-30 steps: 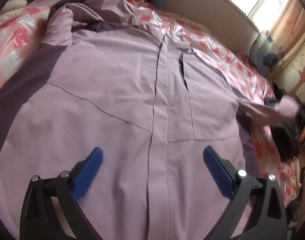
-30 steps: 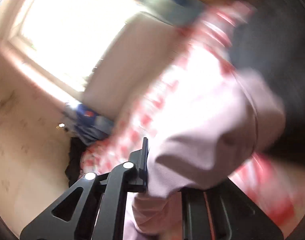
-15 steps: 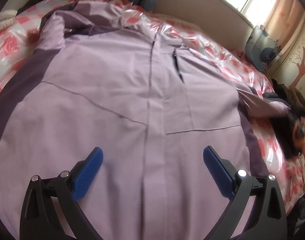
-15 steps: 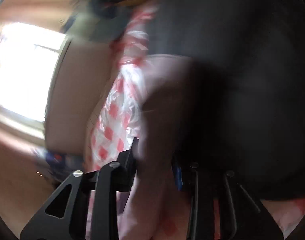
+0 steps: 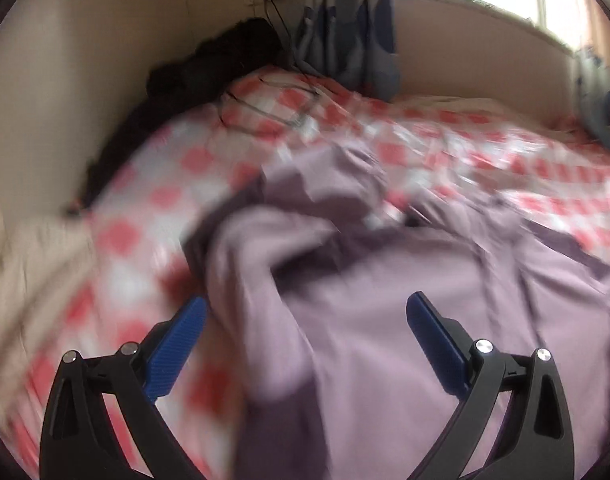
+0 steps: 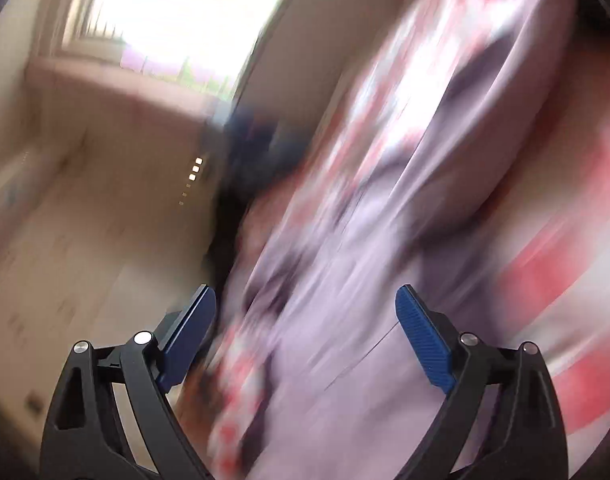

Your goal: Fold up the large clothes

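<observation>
A large lilac jacket [image 5: 385,292] with darker purple panels lies spread on the red-and-white checked bed cover [image 5: 153,184]. In the left wrist view its rumpled shoulder and sleeve sit just ahead of my left gripper [image 5: 305,312], which hangs open above the cloth with nothing between its blue pads. The right wrist view is heavily blurred. My right gripper [image 6: 307,304] has its jaws opening wide, with lilac fabric [image 6: 365,280] streaking past ahead of them and no pad pressing on it.
A dark heap of clothes [image 5: 209,64] lies at the bed's far corner by the wall. A blue patterned curtain [image 5: 345,28] hangs under the window, and a cable [image 5: 273,104] trails across the cover. A beige cloth [image 5: 29,280] lies at the left.
My left gripper swung from over the jacket's front towards its upper left shoulder and the bed's far corner. My right gripper, which was shut on the lilac sleeve, has let it go and opened.
</observation>
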The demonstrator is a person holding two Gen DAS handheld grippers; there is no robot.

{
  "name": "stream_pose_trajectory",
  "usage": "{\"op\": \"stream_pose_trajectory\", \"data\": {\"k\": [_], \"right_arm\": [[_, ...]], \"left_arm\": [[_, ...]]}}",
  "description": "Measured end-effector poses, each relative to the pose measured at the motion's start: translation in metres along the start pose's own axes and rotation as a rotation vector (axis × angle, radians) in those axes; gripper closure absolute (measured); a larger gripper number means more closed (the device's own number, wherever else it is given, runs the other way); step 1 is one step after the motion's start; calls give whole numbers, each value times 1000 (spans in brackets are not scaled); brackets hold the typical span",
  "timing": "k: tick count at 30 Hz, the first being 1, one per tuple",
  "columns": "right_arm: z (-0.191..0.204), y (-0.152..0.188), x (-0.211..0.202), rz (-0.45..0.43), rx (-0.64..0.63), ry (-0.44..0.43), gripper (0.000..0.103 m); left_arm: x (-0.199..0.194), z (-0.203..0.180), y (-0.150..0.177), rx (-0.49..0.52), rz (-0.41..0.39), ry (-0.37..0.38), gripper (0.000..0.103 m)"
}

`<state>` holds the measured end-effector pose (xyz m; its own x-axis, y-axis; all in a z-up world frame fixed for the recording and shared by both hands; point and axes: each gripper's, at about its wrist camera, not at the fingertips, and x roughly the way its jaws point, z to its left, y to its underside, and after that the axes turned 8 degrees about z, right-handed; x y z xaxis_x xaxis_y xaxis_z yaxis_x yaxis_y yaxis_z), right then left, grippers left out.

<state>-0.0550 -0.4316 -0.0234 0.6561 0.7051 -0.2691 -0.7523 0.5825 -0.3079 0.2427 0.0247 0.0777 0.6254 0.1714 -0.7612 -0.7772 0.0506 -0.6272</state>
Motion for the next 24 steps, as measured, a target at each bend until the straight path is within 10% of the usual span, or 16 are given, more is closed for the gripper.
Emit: {"op": "stream_pose_trajectory", "data": {"k": [3,7,14,20,24], "right_arm": [[14,73,88,177,39,-93,15],[24,121,164,323,-56,-14,15],[10,138,172,359,-55,37,15],[9,119,155,357,-63,51,15],[15,118,156,357,-69,67,15]], "left_arm": [[52,-21,-45,90,38,-101,7],[112,-48,-88,141,79,-231,7],[237,-72,-97,200,233,-427,9],[218,3,-93,-173,244,-160,86],[125,73,-95,-305,109,43,90]]}}
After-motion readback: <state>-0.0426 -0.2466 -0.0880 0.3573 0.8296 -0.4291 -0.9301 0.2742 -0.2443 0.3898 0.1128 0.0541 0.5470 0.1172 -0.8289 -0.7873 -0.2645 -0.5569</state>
